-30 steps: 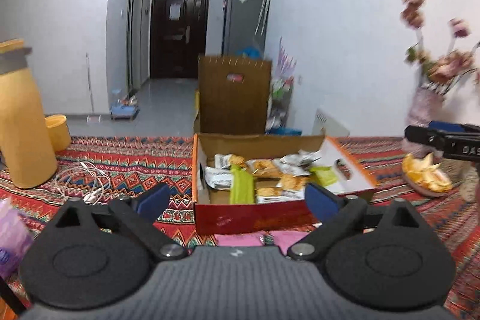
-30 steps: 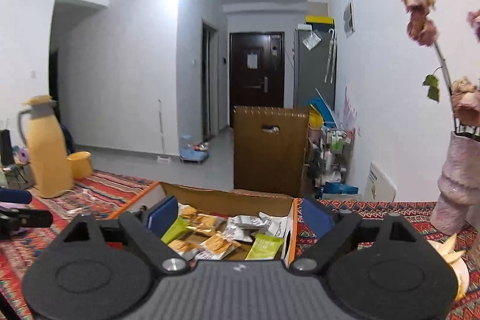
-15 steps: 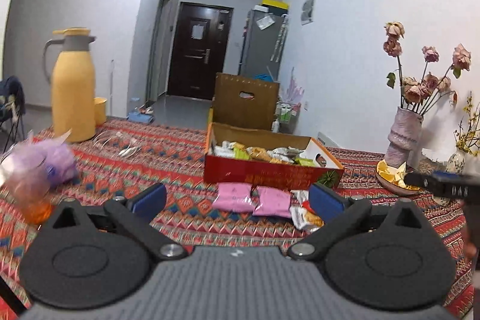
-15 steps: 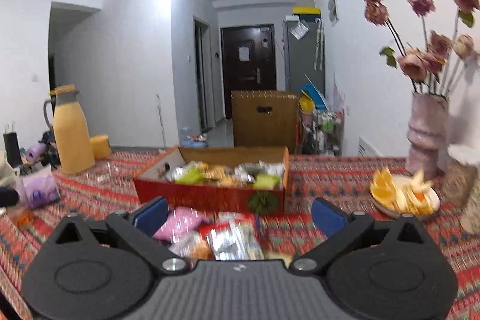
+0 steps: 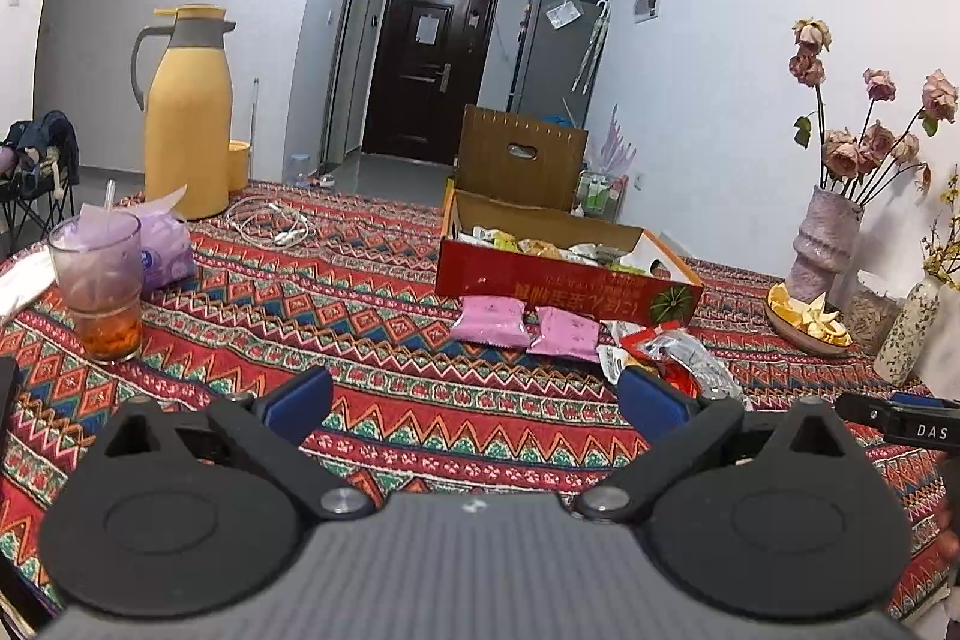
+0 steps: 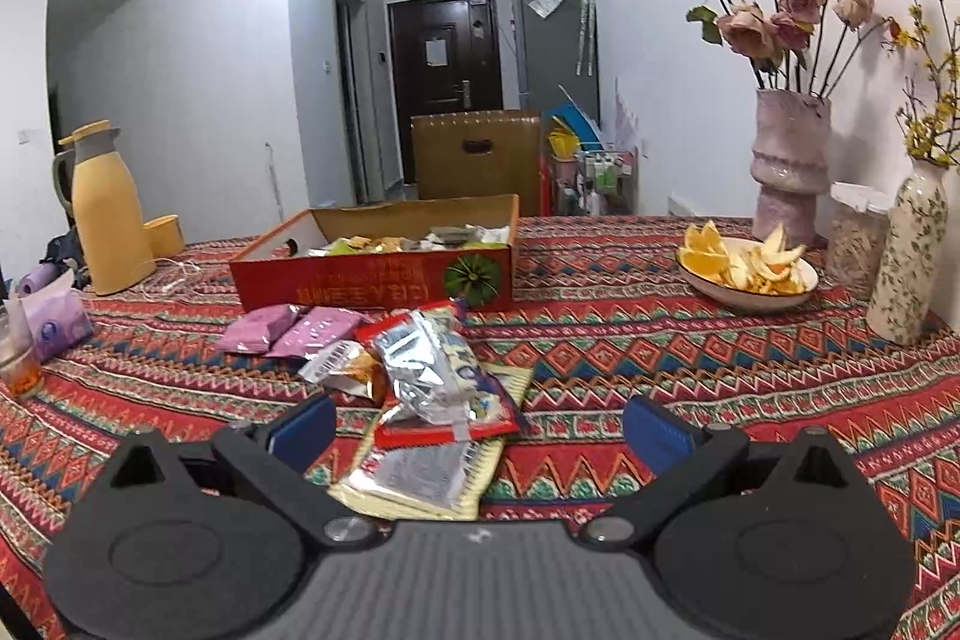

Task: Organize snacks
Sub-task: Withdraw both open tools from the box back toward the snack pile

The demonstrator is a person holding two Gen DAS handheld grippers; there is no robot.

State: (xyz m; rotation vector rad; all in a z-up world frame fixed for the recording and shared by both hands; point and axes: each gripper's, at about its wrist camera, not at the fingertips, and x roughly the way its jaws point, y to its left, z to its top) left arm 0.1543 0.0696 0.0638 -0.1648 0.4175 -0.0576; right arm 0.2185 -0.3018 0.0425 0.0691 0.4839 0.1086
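A red cardboard box [image 5: 564,277] [image 6: 372,280] with several snack packets inside stands on the patterned tablecloth. In front of it lie two pink packets [image 5: 528,325] [image 6: 294,331] and a pile of red and silver packets [image 6: 444,388] [image 5: 678,361]. My left gripper [image 5: 477,400] hangs open above bare cloth, short of the pink packets. My right gripper [image 6: 480,427] is open too, with the pile of packets lying between its blue fingers, untouched. The right gripper's black tip [image 5: 900,418] shows at the right edge of the left wrist view.
A yellow thermos [image 5: 186,118] [image 6: 111,214], a glass of drink [image 5: 99,286], a purple tissue pack [image 5: 162,244] and a white cable [image 5: 270,223] are on the left. A plate of orange peels [image 6: 747,271], a pink flower vase [image 6: 789,166], a jar and a floral vase [image 6: 906,250] stand right.
Both grippers pulled back from over the box and sank, so the loose packets in front of it came into view. The right gripper's jaws spread a little wider.
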